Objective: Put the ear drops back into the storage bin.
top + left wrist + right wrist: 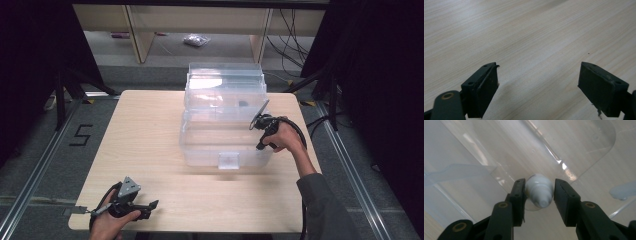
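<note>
Resting low at the table's (150, 150) near left corner, the left gripper (150, 205) has its jaws spread wide over bare wood. Over to the right, the right gripper (539, 192) pinches a small white bottle (539, 190) inside the clear plastic box (225, 125).

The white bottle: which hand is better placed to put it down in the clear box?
Right. The right gripper is shut on the white bottle inside the clear box. The left gripper is open over bare table, far away.
</note>
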`<state>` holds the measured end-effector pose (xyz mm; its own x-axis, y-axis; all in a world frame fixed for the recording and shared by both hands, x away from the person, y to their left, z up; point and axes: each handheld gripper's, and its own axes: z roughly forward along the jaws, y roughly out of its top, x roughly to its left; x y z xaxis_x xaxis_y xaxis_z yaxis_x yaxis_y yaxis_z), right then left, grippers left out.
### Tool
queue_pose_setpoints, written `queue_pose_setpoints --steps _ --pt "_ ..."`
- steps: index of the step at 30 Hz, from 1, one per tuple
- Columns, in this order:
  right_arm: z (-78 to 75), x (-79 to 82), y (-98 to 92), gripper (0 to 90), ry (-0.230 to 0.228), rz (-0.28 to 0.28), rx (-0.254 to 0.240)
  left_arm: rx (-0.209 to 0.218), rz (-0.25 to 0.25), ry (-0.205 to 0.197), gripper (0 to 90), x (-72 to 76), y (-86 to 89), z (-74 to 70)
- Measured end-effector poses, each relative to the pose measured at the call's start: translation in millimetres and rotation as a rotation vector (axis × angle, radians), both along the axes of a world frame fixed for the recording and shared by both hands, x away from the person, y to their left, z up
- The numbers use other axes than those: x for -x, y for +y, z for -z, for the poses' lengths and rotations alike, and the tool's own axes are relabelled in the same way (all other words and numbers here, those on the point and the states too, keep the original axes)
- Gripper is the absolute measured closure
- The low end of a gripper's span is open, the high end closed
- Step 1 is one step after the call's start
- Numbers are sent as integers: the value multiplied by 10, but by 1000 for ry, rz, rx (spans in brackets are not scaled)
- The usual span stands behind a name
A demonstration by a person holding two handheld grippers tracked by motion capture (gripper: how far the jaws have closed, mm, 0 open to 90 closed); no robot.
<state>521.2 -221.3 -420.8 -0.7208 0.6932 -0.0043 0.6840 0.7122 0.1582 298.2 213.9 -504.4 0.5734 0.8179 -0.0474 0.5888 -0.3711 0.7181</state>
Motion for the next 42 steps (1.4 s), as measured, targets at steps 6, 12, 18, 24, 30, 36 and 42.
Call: queue_pose_setpoints --steps 6,12,18,24,30,36,42 --pt "-47 6 -26 559 -14 -7 -25 5 -1 1 156 -2 -2 6" --pt "-157 16 -55 442 -41 16 -54 4 0 2 156 -4 -1 9" --pt "-284 51 -63 383 -71 31 -75 -9 -4 2 156 -9 6 9" --pt "-363 109 -66 365 -95 29 -101 5 -5 2 156 -5 -4 11" --pt "-413 149 -78 346 -105 33 -119 10 -8 3 156 -4 -1 9" --pt "-493 225 -83 332 -125 20 -141 -3 -1 5 156 -8 9 0" --pt "-536 283 -89 331 -132 22 -146 17 -10 -5 156 -1 -8 11"
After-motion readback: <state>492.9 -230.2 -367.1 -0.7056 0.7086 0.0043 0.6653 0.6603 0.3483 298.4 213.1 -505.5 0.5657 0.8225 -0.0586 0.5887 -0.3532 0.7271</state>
